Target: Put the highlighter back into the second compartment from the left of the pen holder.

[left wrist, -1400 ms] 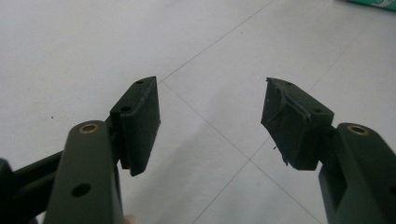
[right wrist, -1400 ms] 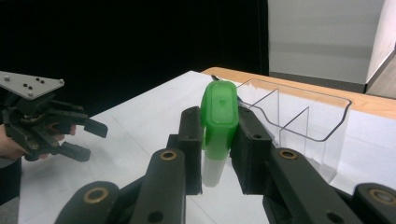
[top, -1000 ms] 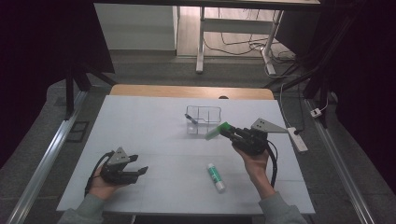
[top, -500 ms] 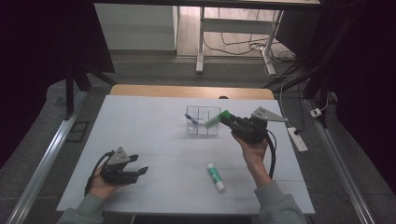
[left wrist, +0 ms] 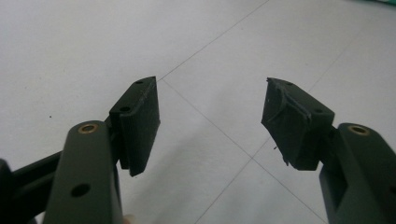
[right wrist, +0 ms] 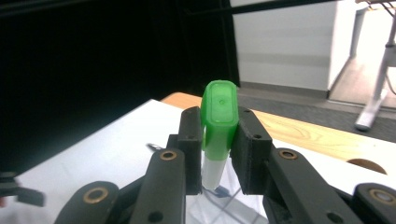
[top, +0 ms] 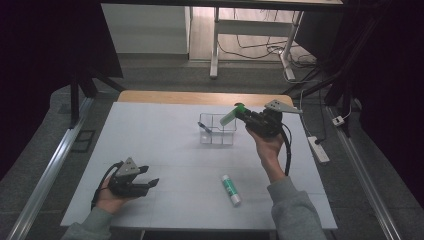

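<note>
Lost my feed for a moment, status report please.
Right gripper shut on green-capped tube, above clear bin. Left gripper open, jaws empty, low over table. Second tube lies on table, out of the way.

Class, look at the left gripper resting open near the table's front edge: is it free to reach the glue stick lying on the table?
Probably yes: the left gripper is open and holds nothing, and bare table lies between it and the glue stick.
</note>
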Available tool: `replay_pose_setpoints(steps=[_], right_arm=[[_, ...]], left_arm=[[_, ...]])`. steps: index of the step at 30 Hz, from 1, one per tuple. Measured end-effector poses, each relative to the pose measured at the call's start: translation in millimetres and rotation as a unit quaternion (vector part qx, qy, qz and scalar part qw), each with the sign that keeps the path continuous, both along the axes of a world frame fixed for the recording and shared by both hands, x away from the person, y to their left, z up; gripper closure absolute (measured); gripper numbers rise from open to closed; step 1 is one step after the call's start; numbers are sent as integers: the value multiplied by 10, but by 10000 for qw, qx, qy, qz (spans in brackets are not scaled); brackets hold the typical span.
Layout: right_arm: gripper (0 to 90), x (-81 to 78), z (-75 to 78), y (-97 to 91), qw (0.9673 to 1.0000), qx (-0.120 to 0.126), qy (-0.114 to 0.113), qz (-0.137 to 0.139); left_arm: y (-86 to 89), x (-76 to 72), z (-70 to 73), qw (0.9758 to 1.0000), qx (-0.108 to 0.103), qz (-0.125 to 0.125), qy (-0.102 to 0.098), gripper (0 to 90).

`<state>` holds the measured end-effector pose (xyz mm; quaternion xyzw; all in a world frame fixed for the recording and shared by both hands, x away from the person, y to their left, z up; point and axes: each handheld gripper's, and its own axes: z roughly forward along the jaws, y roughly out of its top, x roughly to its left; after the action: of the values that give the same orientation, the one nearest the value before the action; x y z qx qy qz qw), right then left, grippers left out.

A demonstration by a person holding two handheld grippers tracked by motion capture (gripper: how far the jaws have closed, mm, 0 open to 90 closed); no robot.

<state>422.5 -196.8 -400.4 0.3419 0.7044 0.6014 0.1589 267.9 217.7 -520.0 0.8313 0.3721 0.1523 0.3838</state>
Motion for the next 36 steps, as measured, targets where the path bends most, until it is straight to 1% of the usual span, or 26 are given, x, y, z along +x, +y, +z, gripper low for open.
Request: replay_pose_setpoints(steps=[6,9,11,12,13,14,15,17,19,22,25,28,31,36], right_arm=[[741,201,-91,109,9997,-71,201,-128],[740,260,-139,176,9995,-132,279,-118],[728,300,-183,233,9989,-235,394,-43],[678,317,-204,261,9985,-324,445,24],[626,320,-218,283,9981,-448,424,-26],[592,316,-222,291,9977,-529,407,-80],[567,309,-224,291,9976,-553,394,-92],[534,286,-217,269,9978,-517,401,-72],[501,241,-205,235,9978,-552,363,-67],[480,183,-205,178,9979,-558,321,-64],[466,106,-229,104,9978,-567,343,-26],[447,28,-270,42,9976,-561,411,38],[437,-72,-316,-24,9965,-686,464,129],[429,-233,-370,-126,9955,-795,489,192]], left_arm=[[9,3,1,10000,-20,7,13,358],[24,13,-2,10000,-71,19,39,358],[30,18,-4,9999,-86,22,53,358],[33,18,-3,9999,-107,23,60,358],[38,19,0,9999,-123,21,59,358],[44,19,3,9998,-164,30,58,358],[51,21,5,9998,-183,38,59,358],[64,28,6,9997,-225,64,73,358],[69,33,6,9996,-241,83,86,358],[62,30,8,9997,-235,75,82,358],[57,28,13,9996,-250,82,81,357],[57,32,12,9996,-261,94,92,355],[62,32,13,9995,-274,110,92,355],[62,32,13,9995,-264,116,92,355]])
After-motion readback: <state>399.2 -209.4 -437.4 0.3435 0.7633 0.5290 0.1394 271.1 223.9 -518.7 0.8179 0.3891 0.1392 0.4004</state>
